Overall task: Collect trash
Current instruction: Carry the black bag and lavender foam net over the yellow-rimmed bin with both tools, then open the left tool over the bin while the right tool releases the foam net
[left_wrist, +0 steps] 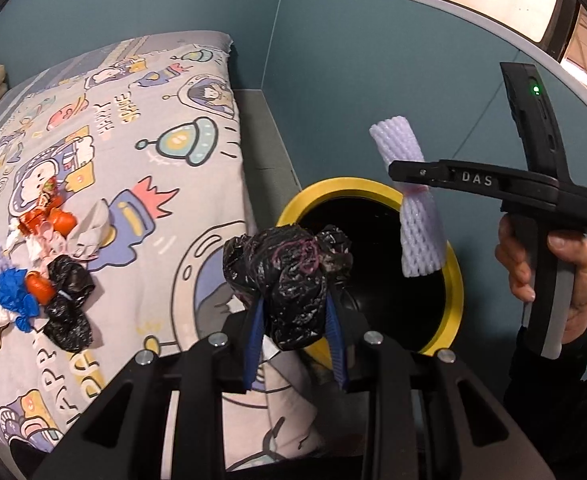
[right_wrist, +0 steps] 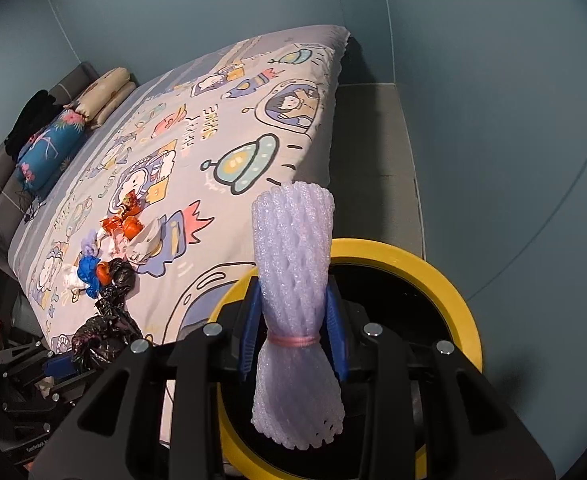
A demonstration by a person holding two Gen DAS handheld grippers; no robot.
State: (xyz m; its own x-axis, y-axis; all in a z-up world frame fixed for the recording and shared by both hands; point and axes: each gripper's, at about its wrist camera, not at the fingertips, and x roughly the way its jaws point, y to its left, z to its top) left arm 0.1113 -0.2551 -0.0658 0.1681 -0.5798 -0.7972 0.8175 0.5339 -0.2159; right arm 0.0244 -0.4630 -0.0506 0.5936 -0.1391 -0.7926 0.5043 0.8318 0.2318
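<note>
Pinched upright in the right tool (right_wrist: pixel 295 344), foam netting (right_wrist: pixel 293 280) hangs over the bin (right_wrist: pixel 433 276) directly beneath, while the left tool (left_wrist: pixel 293 320) grips a black bag (left_wrist: pixel 289 276) short of the rim.

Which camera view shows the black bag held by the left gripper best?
The left wrist view: the black bag sits centred between the left gripper's blue fingers. The right wrist view shows it only partly, at the lower left edge.

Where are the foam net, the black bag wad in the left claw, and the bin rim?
foam net (right_wrist: pixel 293 264), right wrist view, upper half above the pink band.
black bag wad (left_wrist: pixel 289 276), left wrist view, centre of the wad.
bin rim (right_wrist: pixel 449 280), right wrist view, yellow ring's right side.
</note>
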